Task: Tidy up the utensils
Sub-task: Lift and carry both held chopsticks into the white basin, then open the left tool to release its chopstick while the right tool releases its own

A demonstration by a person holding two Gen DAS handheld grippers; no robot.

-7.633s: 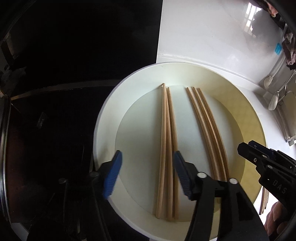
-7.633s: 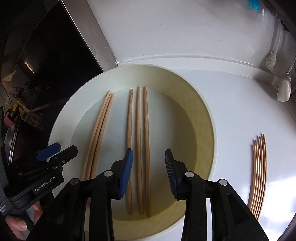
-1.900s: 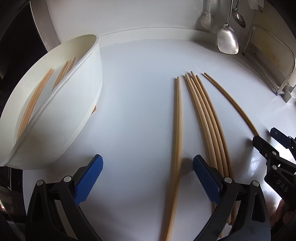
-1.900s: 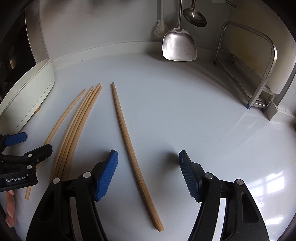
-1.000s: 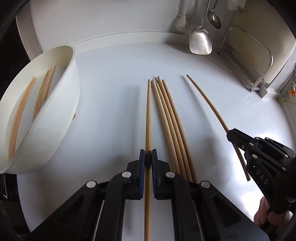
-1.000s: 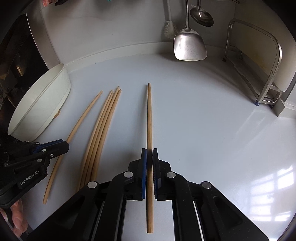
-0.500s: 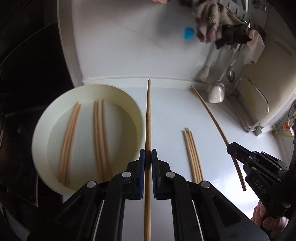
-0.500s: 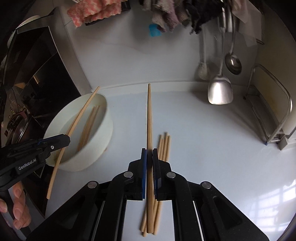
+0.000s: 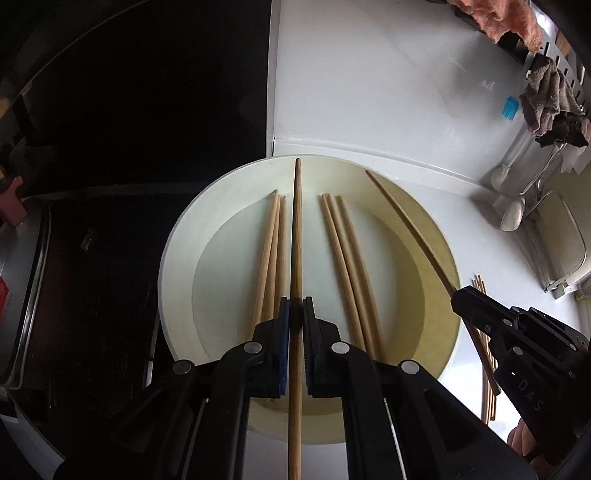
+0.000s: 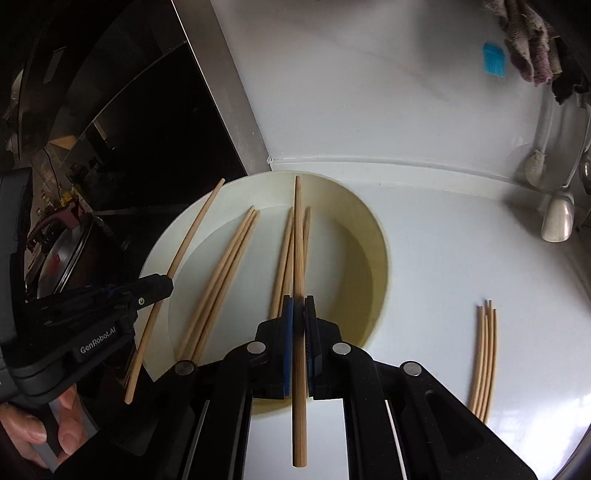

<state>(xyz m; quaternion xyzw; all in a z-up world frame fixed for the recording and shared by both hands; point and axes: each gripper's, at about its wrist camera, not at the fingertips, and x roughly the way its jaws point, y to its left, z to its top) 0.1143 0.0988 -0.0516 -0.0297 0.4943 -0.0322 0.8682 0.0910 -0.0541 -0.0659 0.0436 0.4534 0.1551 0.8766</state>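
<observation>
- Chopsticks, round pale wooden sticks with a fine lengthwise grain: five lie inside the bowl [image 9: 177, 258], as a pair [image 9: 271, 254] on the left and a trio [image 9: 347, 258] on the right.
- Bowl: wide, round, smooth and cream-white, with a flat floor and a yellowish tint on its right inner wall; it sits on the glossy white counter [image 10: 461, 240] at the corner beside a black glossy panel [image 9: 147, 92].
- Left gripper [image 9: 295, 319]: black arms with blue ribbed pads clamped narrow on one chopstick [image 9: 296, 229], held above the bowl's middle between the pair and the trio.
- Right gripper [image 10: 298, 315]: same build, jaws pinched on another chopstick [image 10: 298, 240], over the bowl's right half.
- Right wrist view alone shows fingers [image 10: 68, 424] of the person's hand under the left gripper, a metal pot lid [image 10: 66, 254] and four more chopsticks [image 10: 484, 358] loose on the counter, well right of the bowl.
- Left wrist view alone shows a pink cloth [image 9: 495, 18] hanging at the upper right.
</observation>
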